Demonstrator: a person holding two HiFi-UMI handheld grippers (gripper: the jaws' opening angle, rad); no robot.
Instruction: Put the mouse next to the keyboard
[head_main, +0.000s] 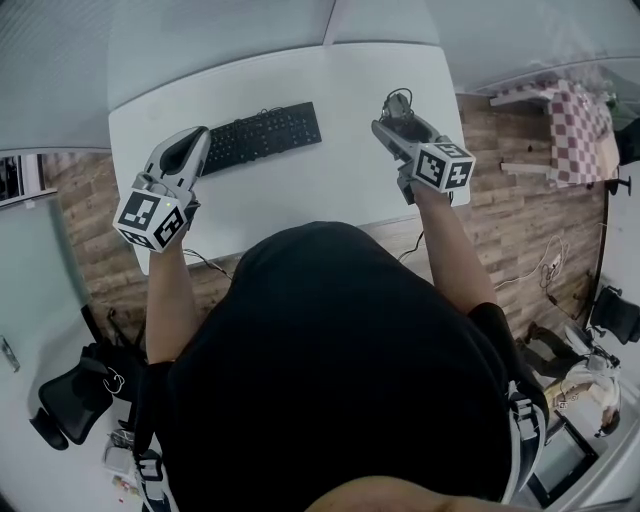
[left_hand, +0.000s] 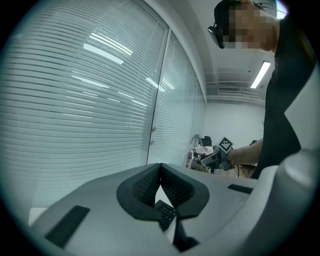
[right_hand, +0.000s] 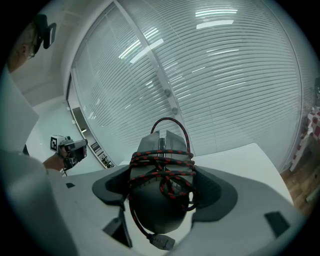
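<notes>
One mouse (right_hand: 160, 200), likely light and slippery, sits squeezed by its sides in the fingers (right_hand: 216, 188) of the right gripper (head_main: 395, 108); the left gripper (left_hand: 160, 168) has its fingers touching, empty.

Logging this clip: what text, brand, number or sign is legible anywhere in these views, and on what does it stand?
No words or numbers can be read in any view.
keyboard: key legends too small to read.
marker cubes: black-and-white square patterns only, no letters.
mouse: no brand shows; a red-and-black cable is wound round it.
</notes>
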